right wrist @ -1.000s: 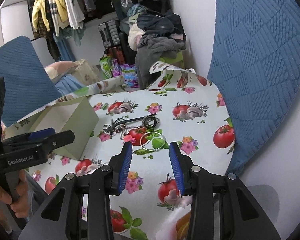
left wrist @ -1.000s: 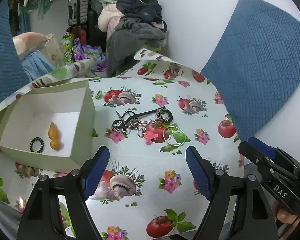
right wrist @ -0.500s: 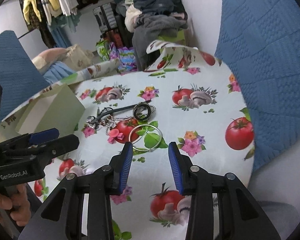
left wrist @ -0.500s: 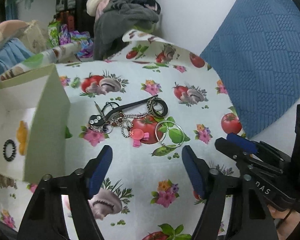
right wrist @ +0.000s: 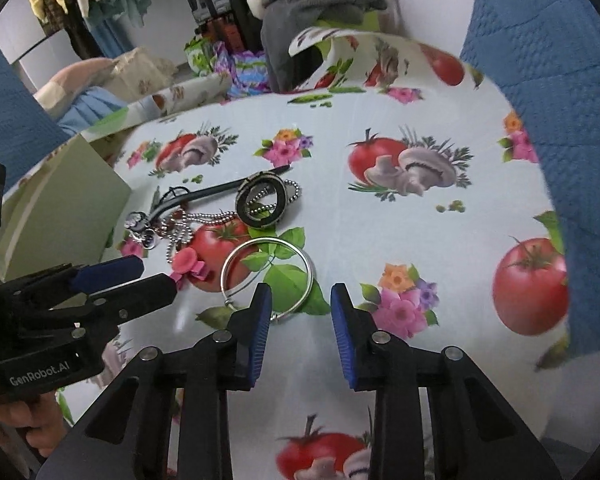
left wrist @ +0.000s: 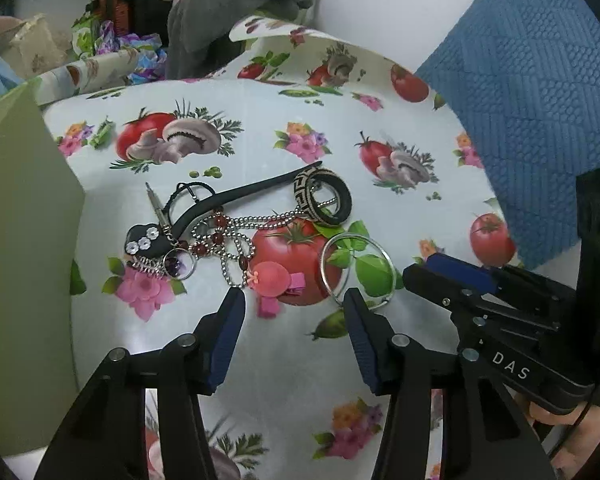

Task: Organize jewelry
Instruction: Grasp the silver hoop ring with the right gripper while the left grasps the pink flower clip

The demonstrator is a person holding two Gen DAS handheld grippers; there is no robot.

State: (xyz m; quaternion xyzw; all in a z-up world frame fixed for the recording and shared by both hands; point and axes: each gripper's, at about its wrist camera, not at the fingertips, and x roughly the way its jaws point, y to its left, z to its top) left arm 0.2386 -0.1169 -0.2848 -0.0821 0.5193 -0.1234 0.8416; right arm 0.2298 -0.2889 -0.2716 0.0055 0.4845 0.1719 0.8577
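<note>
A: Where does the jewelry lie?

B: In a loose heap on the bench, on a white oilcloth printed with tomatoes, mushrooms and flowers [left wrist: 300,364]. A thin silver bangle [left wrist: 356,266] lies nearest the right side. Beside it sits a pink plastic hair clip with a round disc [left wrist: 274,280]. Farther back a broad black bangle with a key-pattern edge [left wrist: 324,196] rests against a long black hair stick [left wrist: 236,196], and a silver ball-chain necklace with dark red beads [left wrist: 228,236] trails between them.

A: And the left gripper [left wrist: 294,322]?

B: It points steeply down at the heap, blue pads spread but closing. The pink clip lies just ahead of the gap and the pads press on nothing. Its right fingertip overlaps the near rim of the silver bangle; contact cannot be told.

A: The right gripper [right wrist: 300,306]?

B: Narrower, and also closing. In its own view the near edge of the silver bangle [right wrist: 268,276] sits just ahead of the fingertips, with the left tip over the rim. Nothing is pinched.

A: Anything else there?

B: A pale green cardboard box [left wrist: 24,240] stands at the left of the heap, only its outer wall showing. A blue quilted cushion [left wrist: 540,100] leans at the right edge of the bench.
</note>
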